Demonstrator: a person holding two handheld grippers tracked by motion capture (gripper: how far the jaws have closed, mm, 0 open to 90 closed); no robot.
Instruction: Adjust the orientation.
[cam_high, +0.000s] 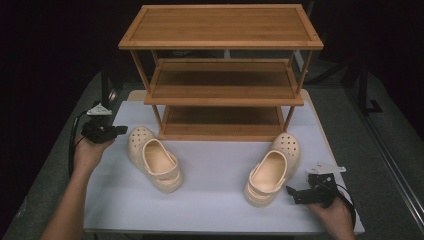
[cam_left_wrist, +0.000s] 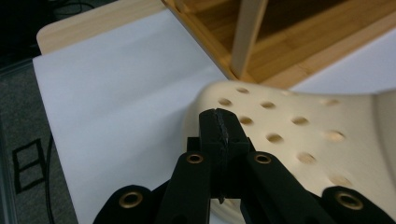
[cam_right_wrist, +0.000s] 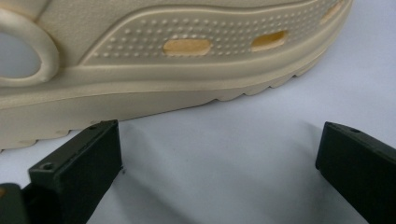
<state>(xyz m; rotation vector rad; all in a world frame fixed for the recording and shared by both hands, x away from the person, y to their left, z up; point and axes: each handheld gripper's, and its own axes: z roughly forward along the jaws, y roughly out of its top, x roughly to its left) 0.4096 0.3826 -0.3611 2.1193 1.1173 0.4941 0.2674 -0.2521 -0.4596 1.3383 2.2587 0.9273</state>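
We see the left clog (cam_high: 152, 157) lying on the white sheet (cam_high: 210, 200) before the wooden rack (cam_high: 222, 75), toe toward it. Our left gripper (cam_high: 121, 130) sits just beside that toe, jaws clenched on nothing. The right clog (cam_high: 274, 169) lies well apart; our right gripper (cam_high: 291, 193) rests near its heel, jaws spread wide, gripping nothing.

No readable text, labels, brand names, numbers or signs appear on any surface in the high view or either gripper view.
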